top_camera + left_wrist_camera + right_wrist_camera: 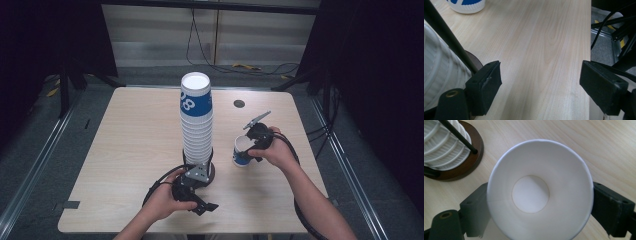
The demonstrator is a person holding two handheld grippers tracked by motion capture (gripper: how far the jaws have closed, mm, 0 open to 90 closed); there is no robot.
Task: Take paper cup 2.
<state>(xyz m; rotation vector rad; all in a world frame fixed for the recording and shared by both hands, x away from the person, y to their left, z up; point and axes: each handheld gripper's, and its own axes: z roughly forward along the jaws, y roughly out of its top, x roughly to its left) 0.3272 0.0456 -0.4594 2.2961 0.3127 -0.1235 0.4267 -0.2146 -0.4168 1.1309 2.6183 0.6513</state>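
A tall stack of white paper cups (196,120), the top one banded in blue, stands in a dark round holder (212,172) with thin black rods at the table's middle. My left gripper (206,195) lies low just in front of the holder, pointing right. Its jaws stand wide apart over bare wood, and the left gripper (540,75) is open with the cup stack (439,82) beside its left jaw. To the right, a single paper cup (242,151) rests on the table. My right gripper (539,205) is shut on this cup (541,167), one pad against each side, and the view looks down into it.
The wooden table (135,145) has a small dark round hole (239,103) at its far right. Its right edge (590,37) drops to a grey floor with cables and metal rails. The holder's base (471,162) lies close to the held cup.
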